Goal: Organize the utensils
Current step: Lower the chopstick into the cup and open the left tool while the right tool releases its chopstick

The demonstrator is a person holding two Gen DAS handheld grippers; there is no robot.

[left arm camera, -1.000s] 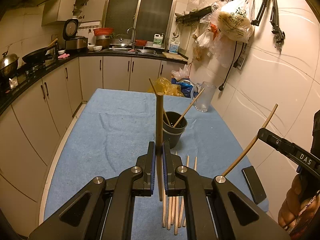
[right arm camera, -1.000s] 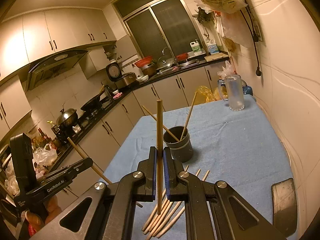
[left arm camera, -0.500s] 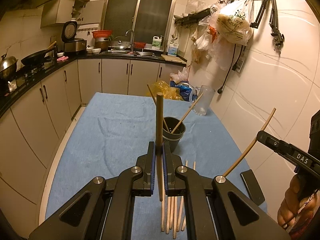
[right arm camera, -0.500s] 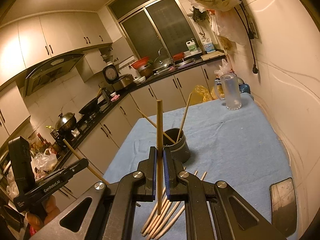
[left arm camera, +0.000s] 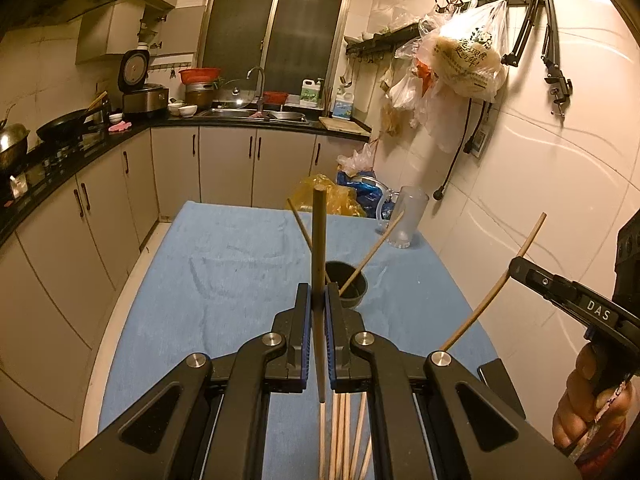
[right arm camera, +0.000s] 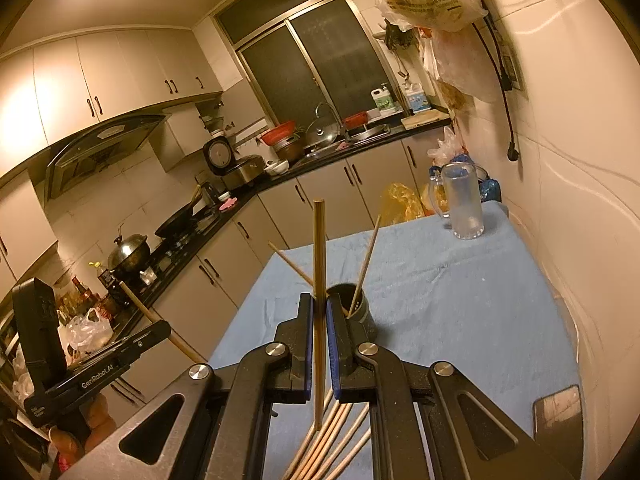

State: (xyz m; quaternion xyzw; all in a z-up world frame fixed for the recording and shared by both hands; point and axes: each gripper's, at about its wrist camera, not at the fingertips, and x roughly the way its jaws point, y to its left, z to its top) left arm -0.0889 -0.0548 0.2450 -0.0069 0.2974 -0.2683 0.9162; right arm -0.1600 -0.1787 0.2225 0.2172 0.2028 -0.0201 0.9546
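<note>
In the left wrist view, the left gripper is pinching a thin wooden chopstick upright between its fingers, above loose wooden chopsticks lying at the near edge of the blue-cloth tabletop; the dark round holder cup, mid-tabletop, is carrying two leaning sticks, which the incoming stick is at risk of striking, tipping the light cup. In the right wrist view, the right gripper is likewise clamping a second upright wooden chopstick; both heading for one narrow cup is inviting a collision, and a thin pinch may be letting a stick swivel.
</note>
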